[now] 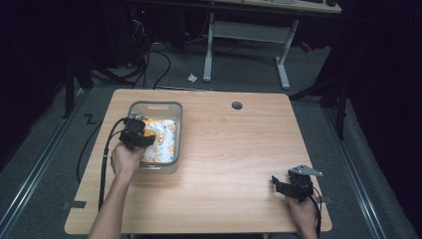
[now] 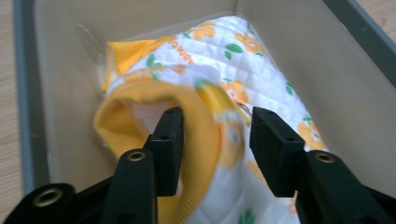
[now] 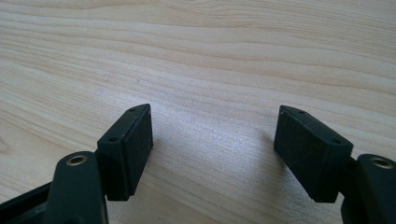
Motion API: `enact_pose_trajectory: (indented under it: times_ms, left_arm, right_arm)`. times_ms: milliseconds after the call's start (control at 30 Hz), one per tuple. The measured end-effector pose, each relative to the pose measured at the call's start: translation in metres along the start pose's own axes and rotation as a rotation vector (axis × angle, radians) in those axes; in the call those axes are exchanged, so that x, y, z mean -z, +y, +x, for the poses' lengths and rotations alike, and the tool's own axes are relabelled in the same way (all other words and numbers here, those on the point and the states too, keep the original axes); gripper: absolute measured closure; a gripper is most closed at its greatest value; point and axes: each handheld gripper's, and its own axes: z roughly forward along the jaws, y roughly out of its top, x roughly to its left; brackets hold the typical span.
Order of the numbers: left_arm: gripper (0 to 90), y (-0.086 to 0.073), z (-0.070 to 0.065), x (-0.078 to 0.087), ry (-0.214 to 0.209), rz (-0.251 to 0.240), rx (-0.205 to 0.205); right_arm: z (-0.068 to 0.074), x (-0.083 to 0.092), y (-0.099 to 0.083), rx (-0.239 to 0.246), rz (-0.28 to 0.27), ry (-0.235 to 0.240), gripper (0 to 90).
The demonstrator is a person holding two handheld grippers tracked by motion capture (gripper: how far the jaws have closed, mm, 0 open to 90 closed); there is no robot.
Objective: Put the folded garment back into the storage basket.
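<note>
The left gripper (image 1: pixel 144 133) hangs over the grey bin (image 1: pixel 175 133), which stands on the left part of the wooden table (image 1: pixel 234 149). Inside the bin lies a quilted garment (image 2: pixel 261 70), white w/ orange flowers and green leaves, and w/ a yellow ribbed cuff (image 2: pixel 205 140). In the left gripper view the jaws stand part-way apart, approx. one to each side of the yellow cuff; the left pad (image 2: pixel 170 140) sits at the cuff's inner edge, but if it really touches I cannot tell, as the cloth is blurred there. The right pad (image 2: pixel 275 149) is apart from the cuff, over the flowered cloth. So nothing is pinched; the garment rests loose in the bin, against its walls. The person's left hand (image 1: pixel 125 160) holds this gripper from the near side of the bin. The right gripper (image 1: pixel 278 185) is well apart, near the front right corner of the table, low over the bare wood. Its jaws are spread wide, w/ wood grain between them.
</note>
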Motion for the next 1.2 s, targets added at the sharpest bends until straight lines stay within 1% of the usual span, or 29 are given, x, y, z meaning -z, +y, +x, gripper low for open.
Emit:
enact_pose_trajectory:
  times_ms: [33, 100, 300, 367, 500, 700, 767, 900, 1067, 1200]
  left_arm:
    - [51.1, 0.0, 0.0, 0.001, 0.003, -0.004, 0.004]
    - [50.1, 0.0, 0.001, 0.005, 0.001, -0.022, 0.02]
    - [46.0, -0.004, -0.002, 0.015, -0.039, -0.072, 0.043]
    - [44.9, -0.006, -0.004, 0.019, -0.048, -0.094, 0.047]
    - [43.2, -0.009, -0.007, 0.028, -0.081, -0.139, 0.057]
    - [40.9, -0.013, -0.015, 0.042, -0.113, -0.19, 0.05]
    - [40.1, -0.014, -0.019, 0.047, -0.118, -0.206, 0.042]
    - [39.2, -0.016, -0.026, 0.053, -0.133, -0.226, 0.027]
    - [38.4, -0.019, -0.033, 0.059, -0.159, -0.247, 0.025]
    - [38.0, -0.022, -0.039, 0.063, -0.175, -0.26, 0.014]
  right_arm:
    - [0.0, 0.0, 0.0, 0.0, 0.0, 0.0, 28.5]
    - [0.0, 0.0, 0.0, 0.0, 0.0, 0.0, 28.5]
    - [0.0, 0.0, 0.0, 0.0, 0.0, 0.0, 28.5]
    - [0.0, 0.0, 0.0, 0.001, 0.0, 0.0, 28.5]
    - [0.0, 0.0, 0.0, 0.0, 0.0, 0.0, 28.5]
    - [0.0, 0.0, 0.0, 0.0, 0.0, -0.001, 28.5]
    - [0.0, 0.0, 0.0, 0.0, 0.0, -0.001, 28.5]
    - [0.0, 0.0, 0.0, 0.0, 0.0, 0.0, 28.5]
    - [0.0, 0.0, 0.0, 0.0, 0.0, 0.0, 28.5]
    - [0.0, 0.0, 0.0, 0.0, 0.0, 0.0, 28.5]
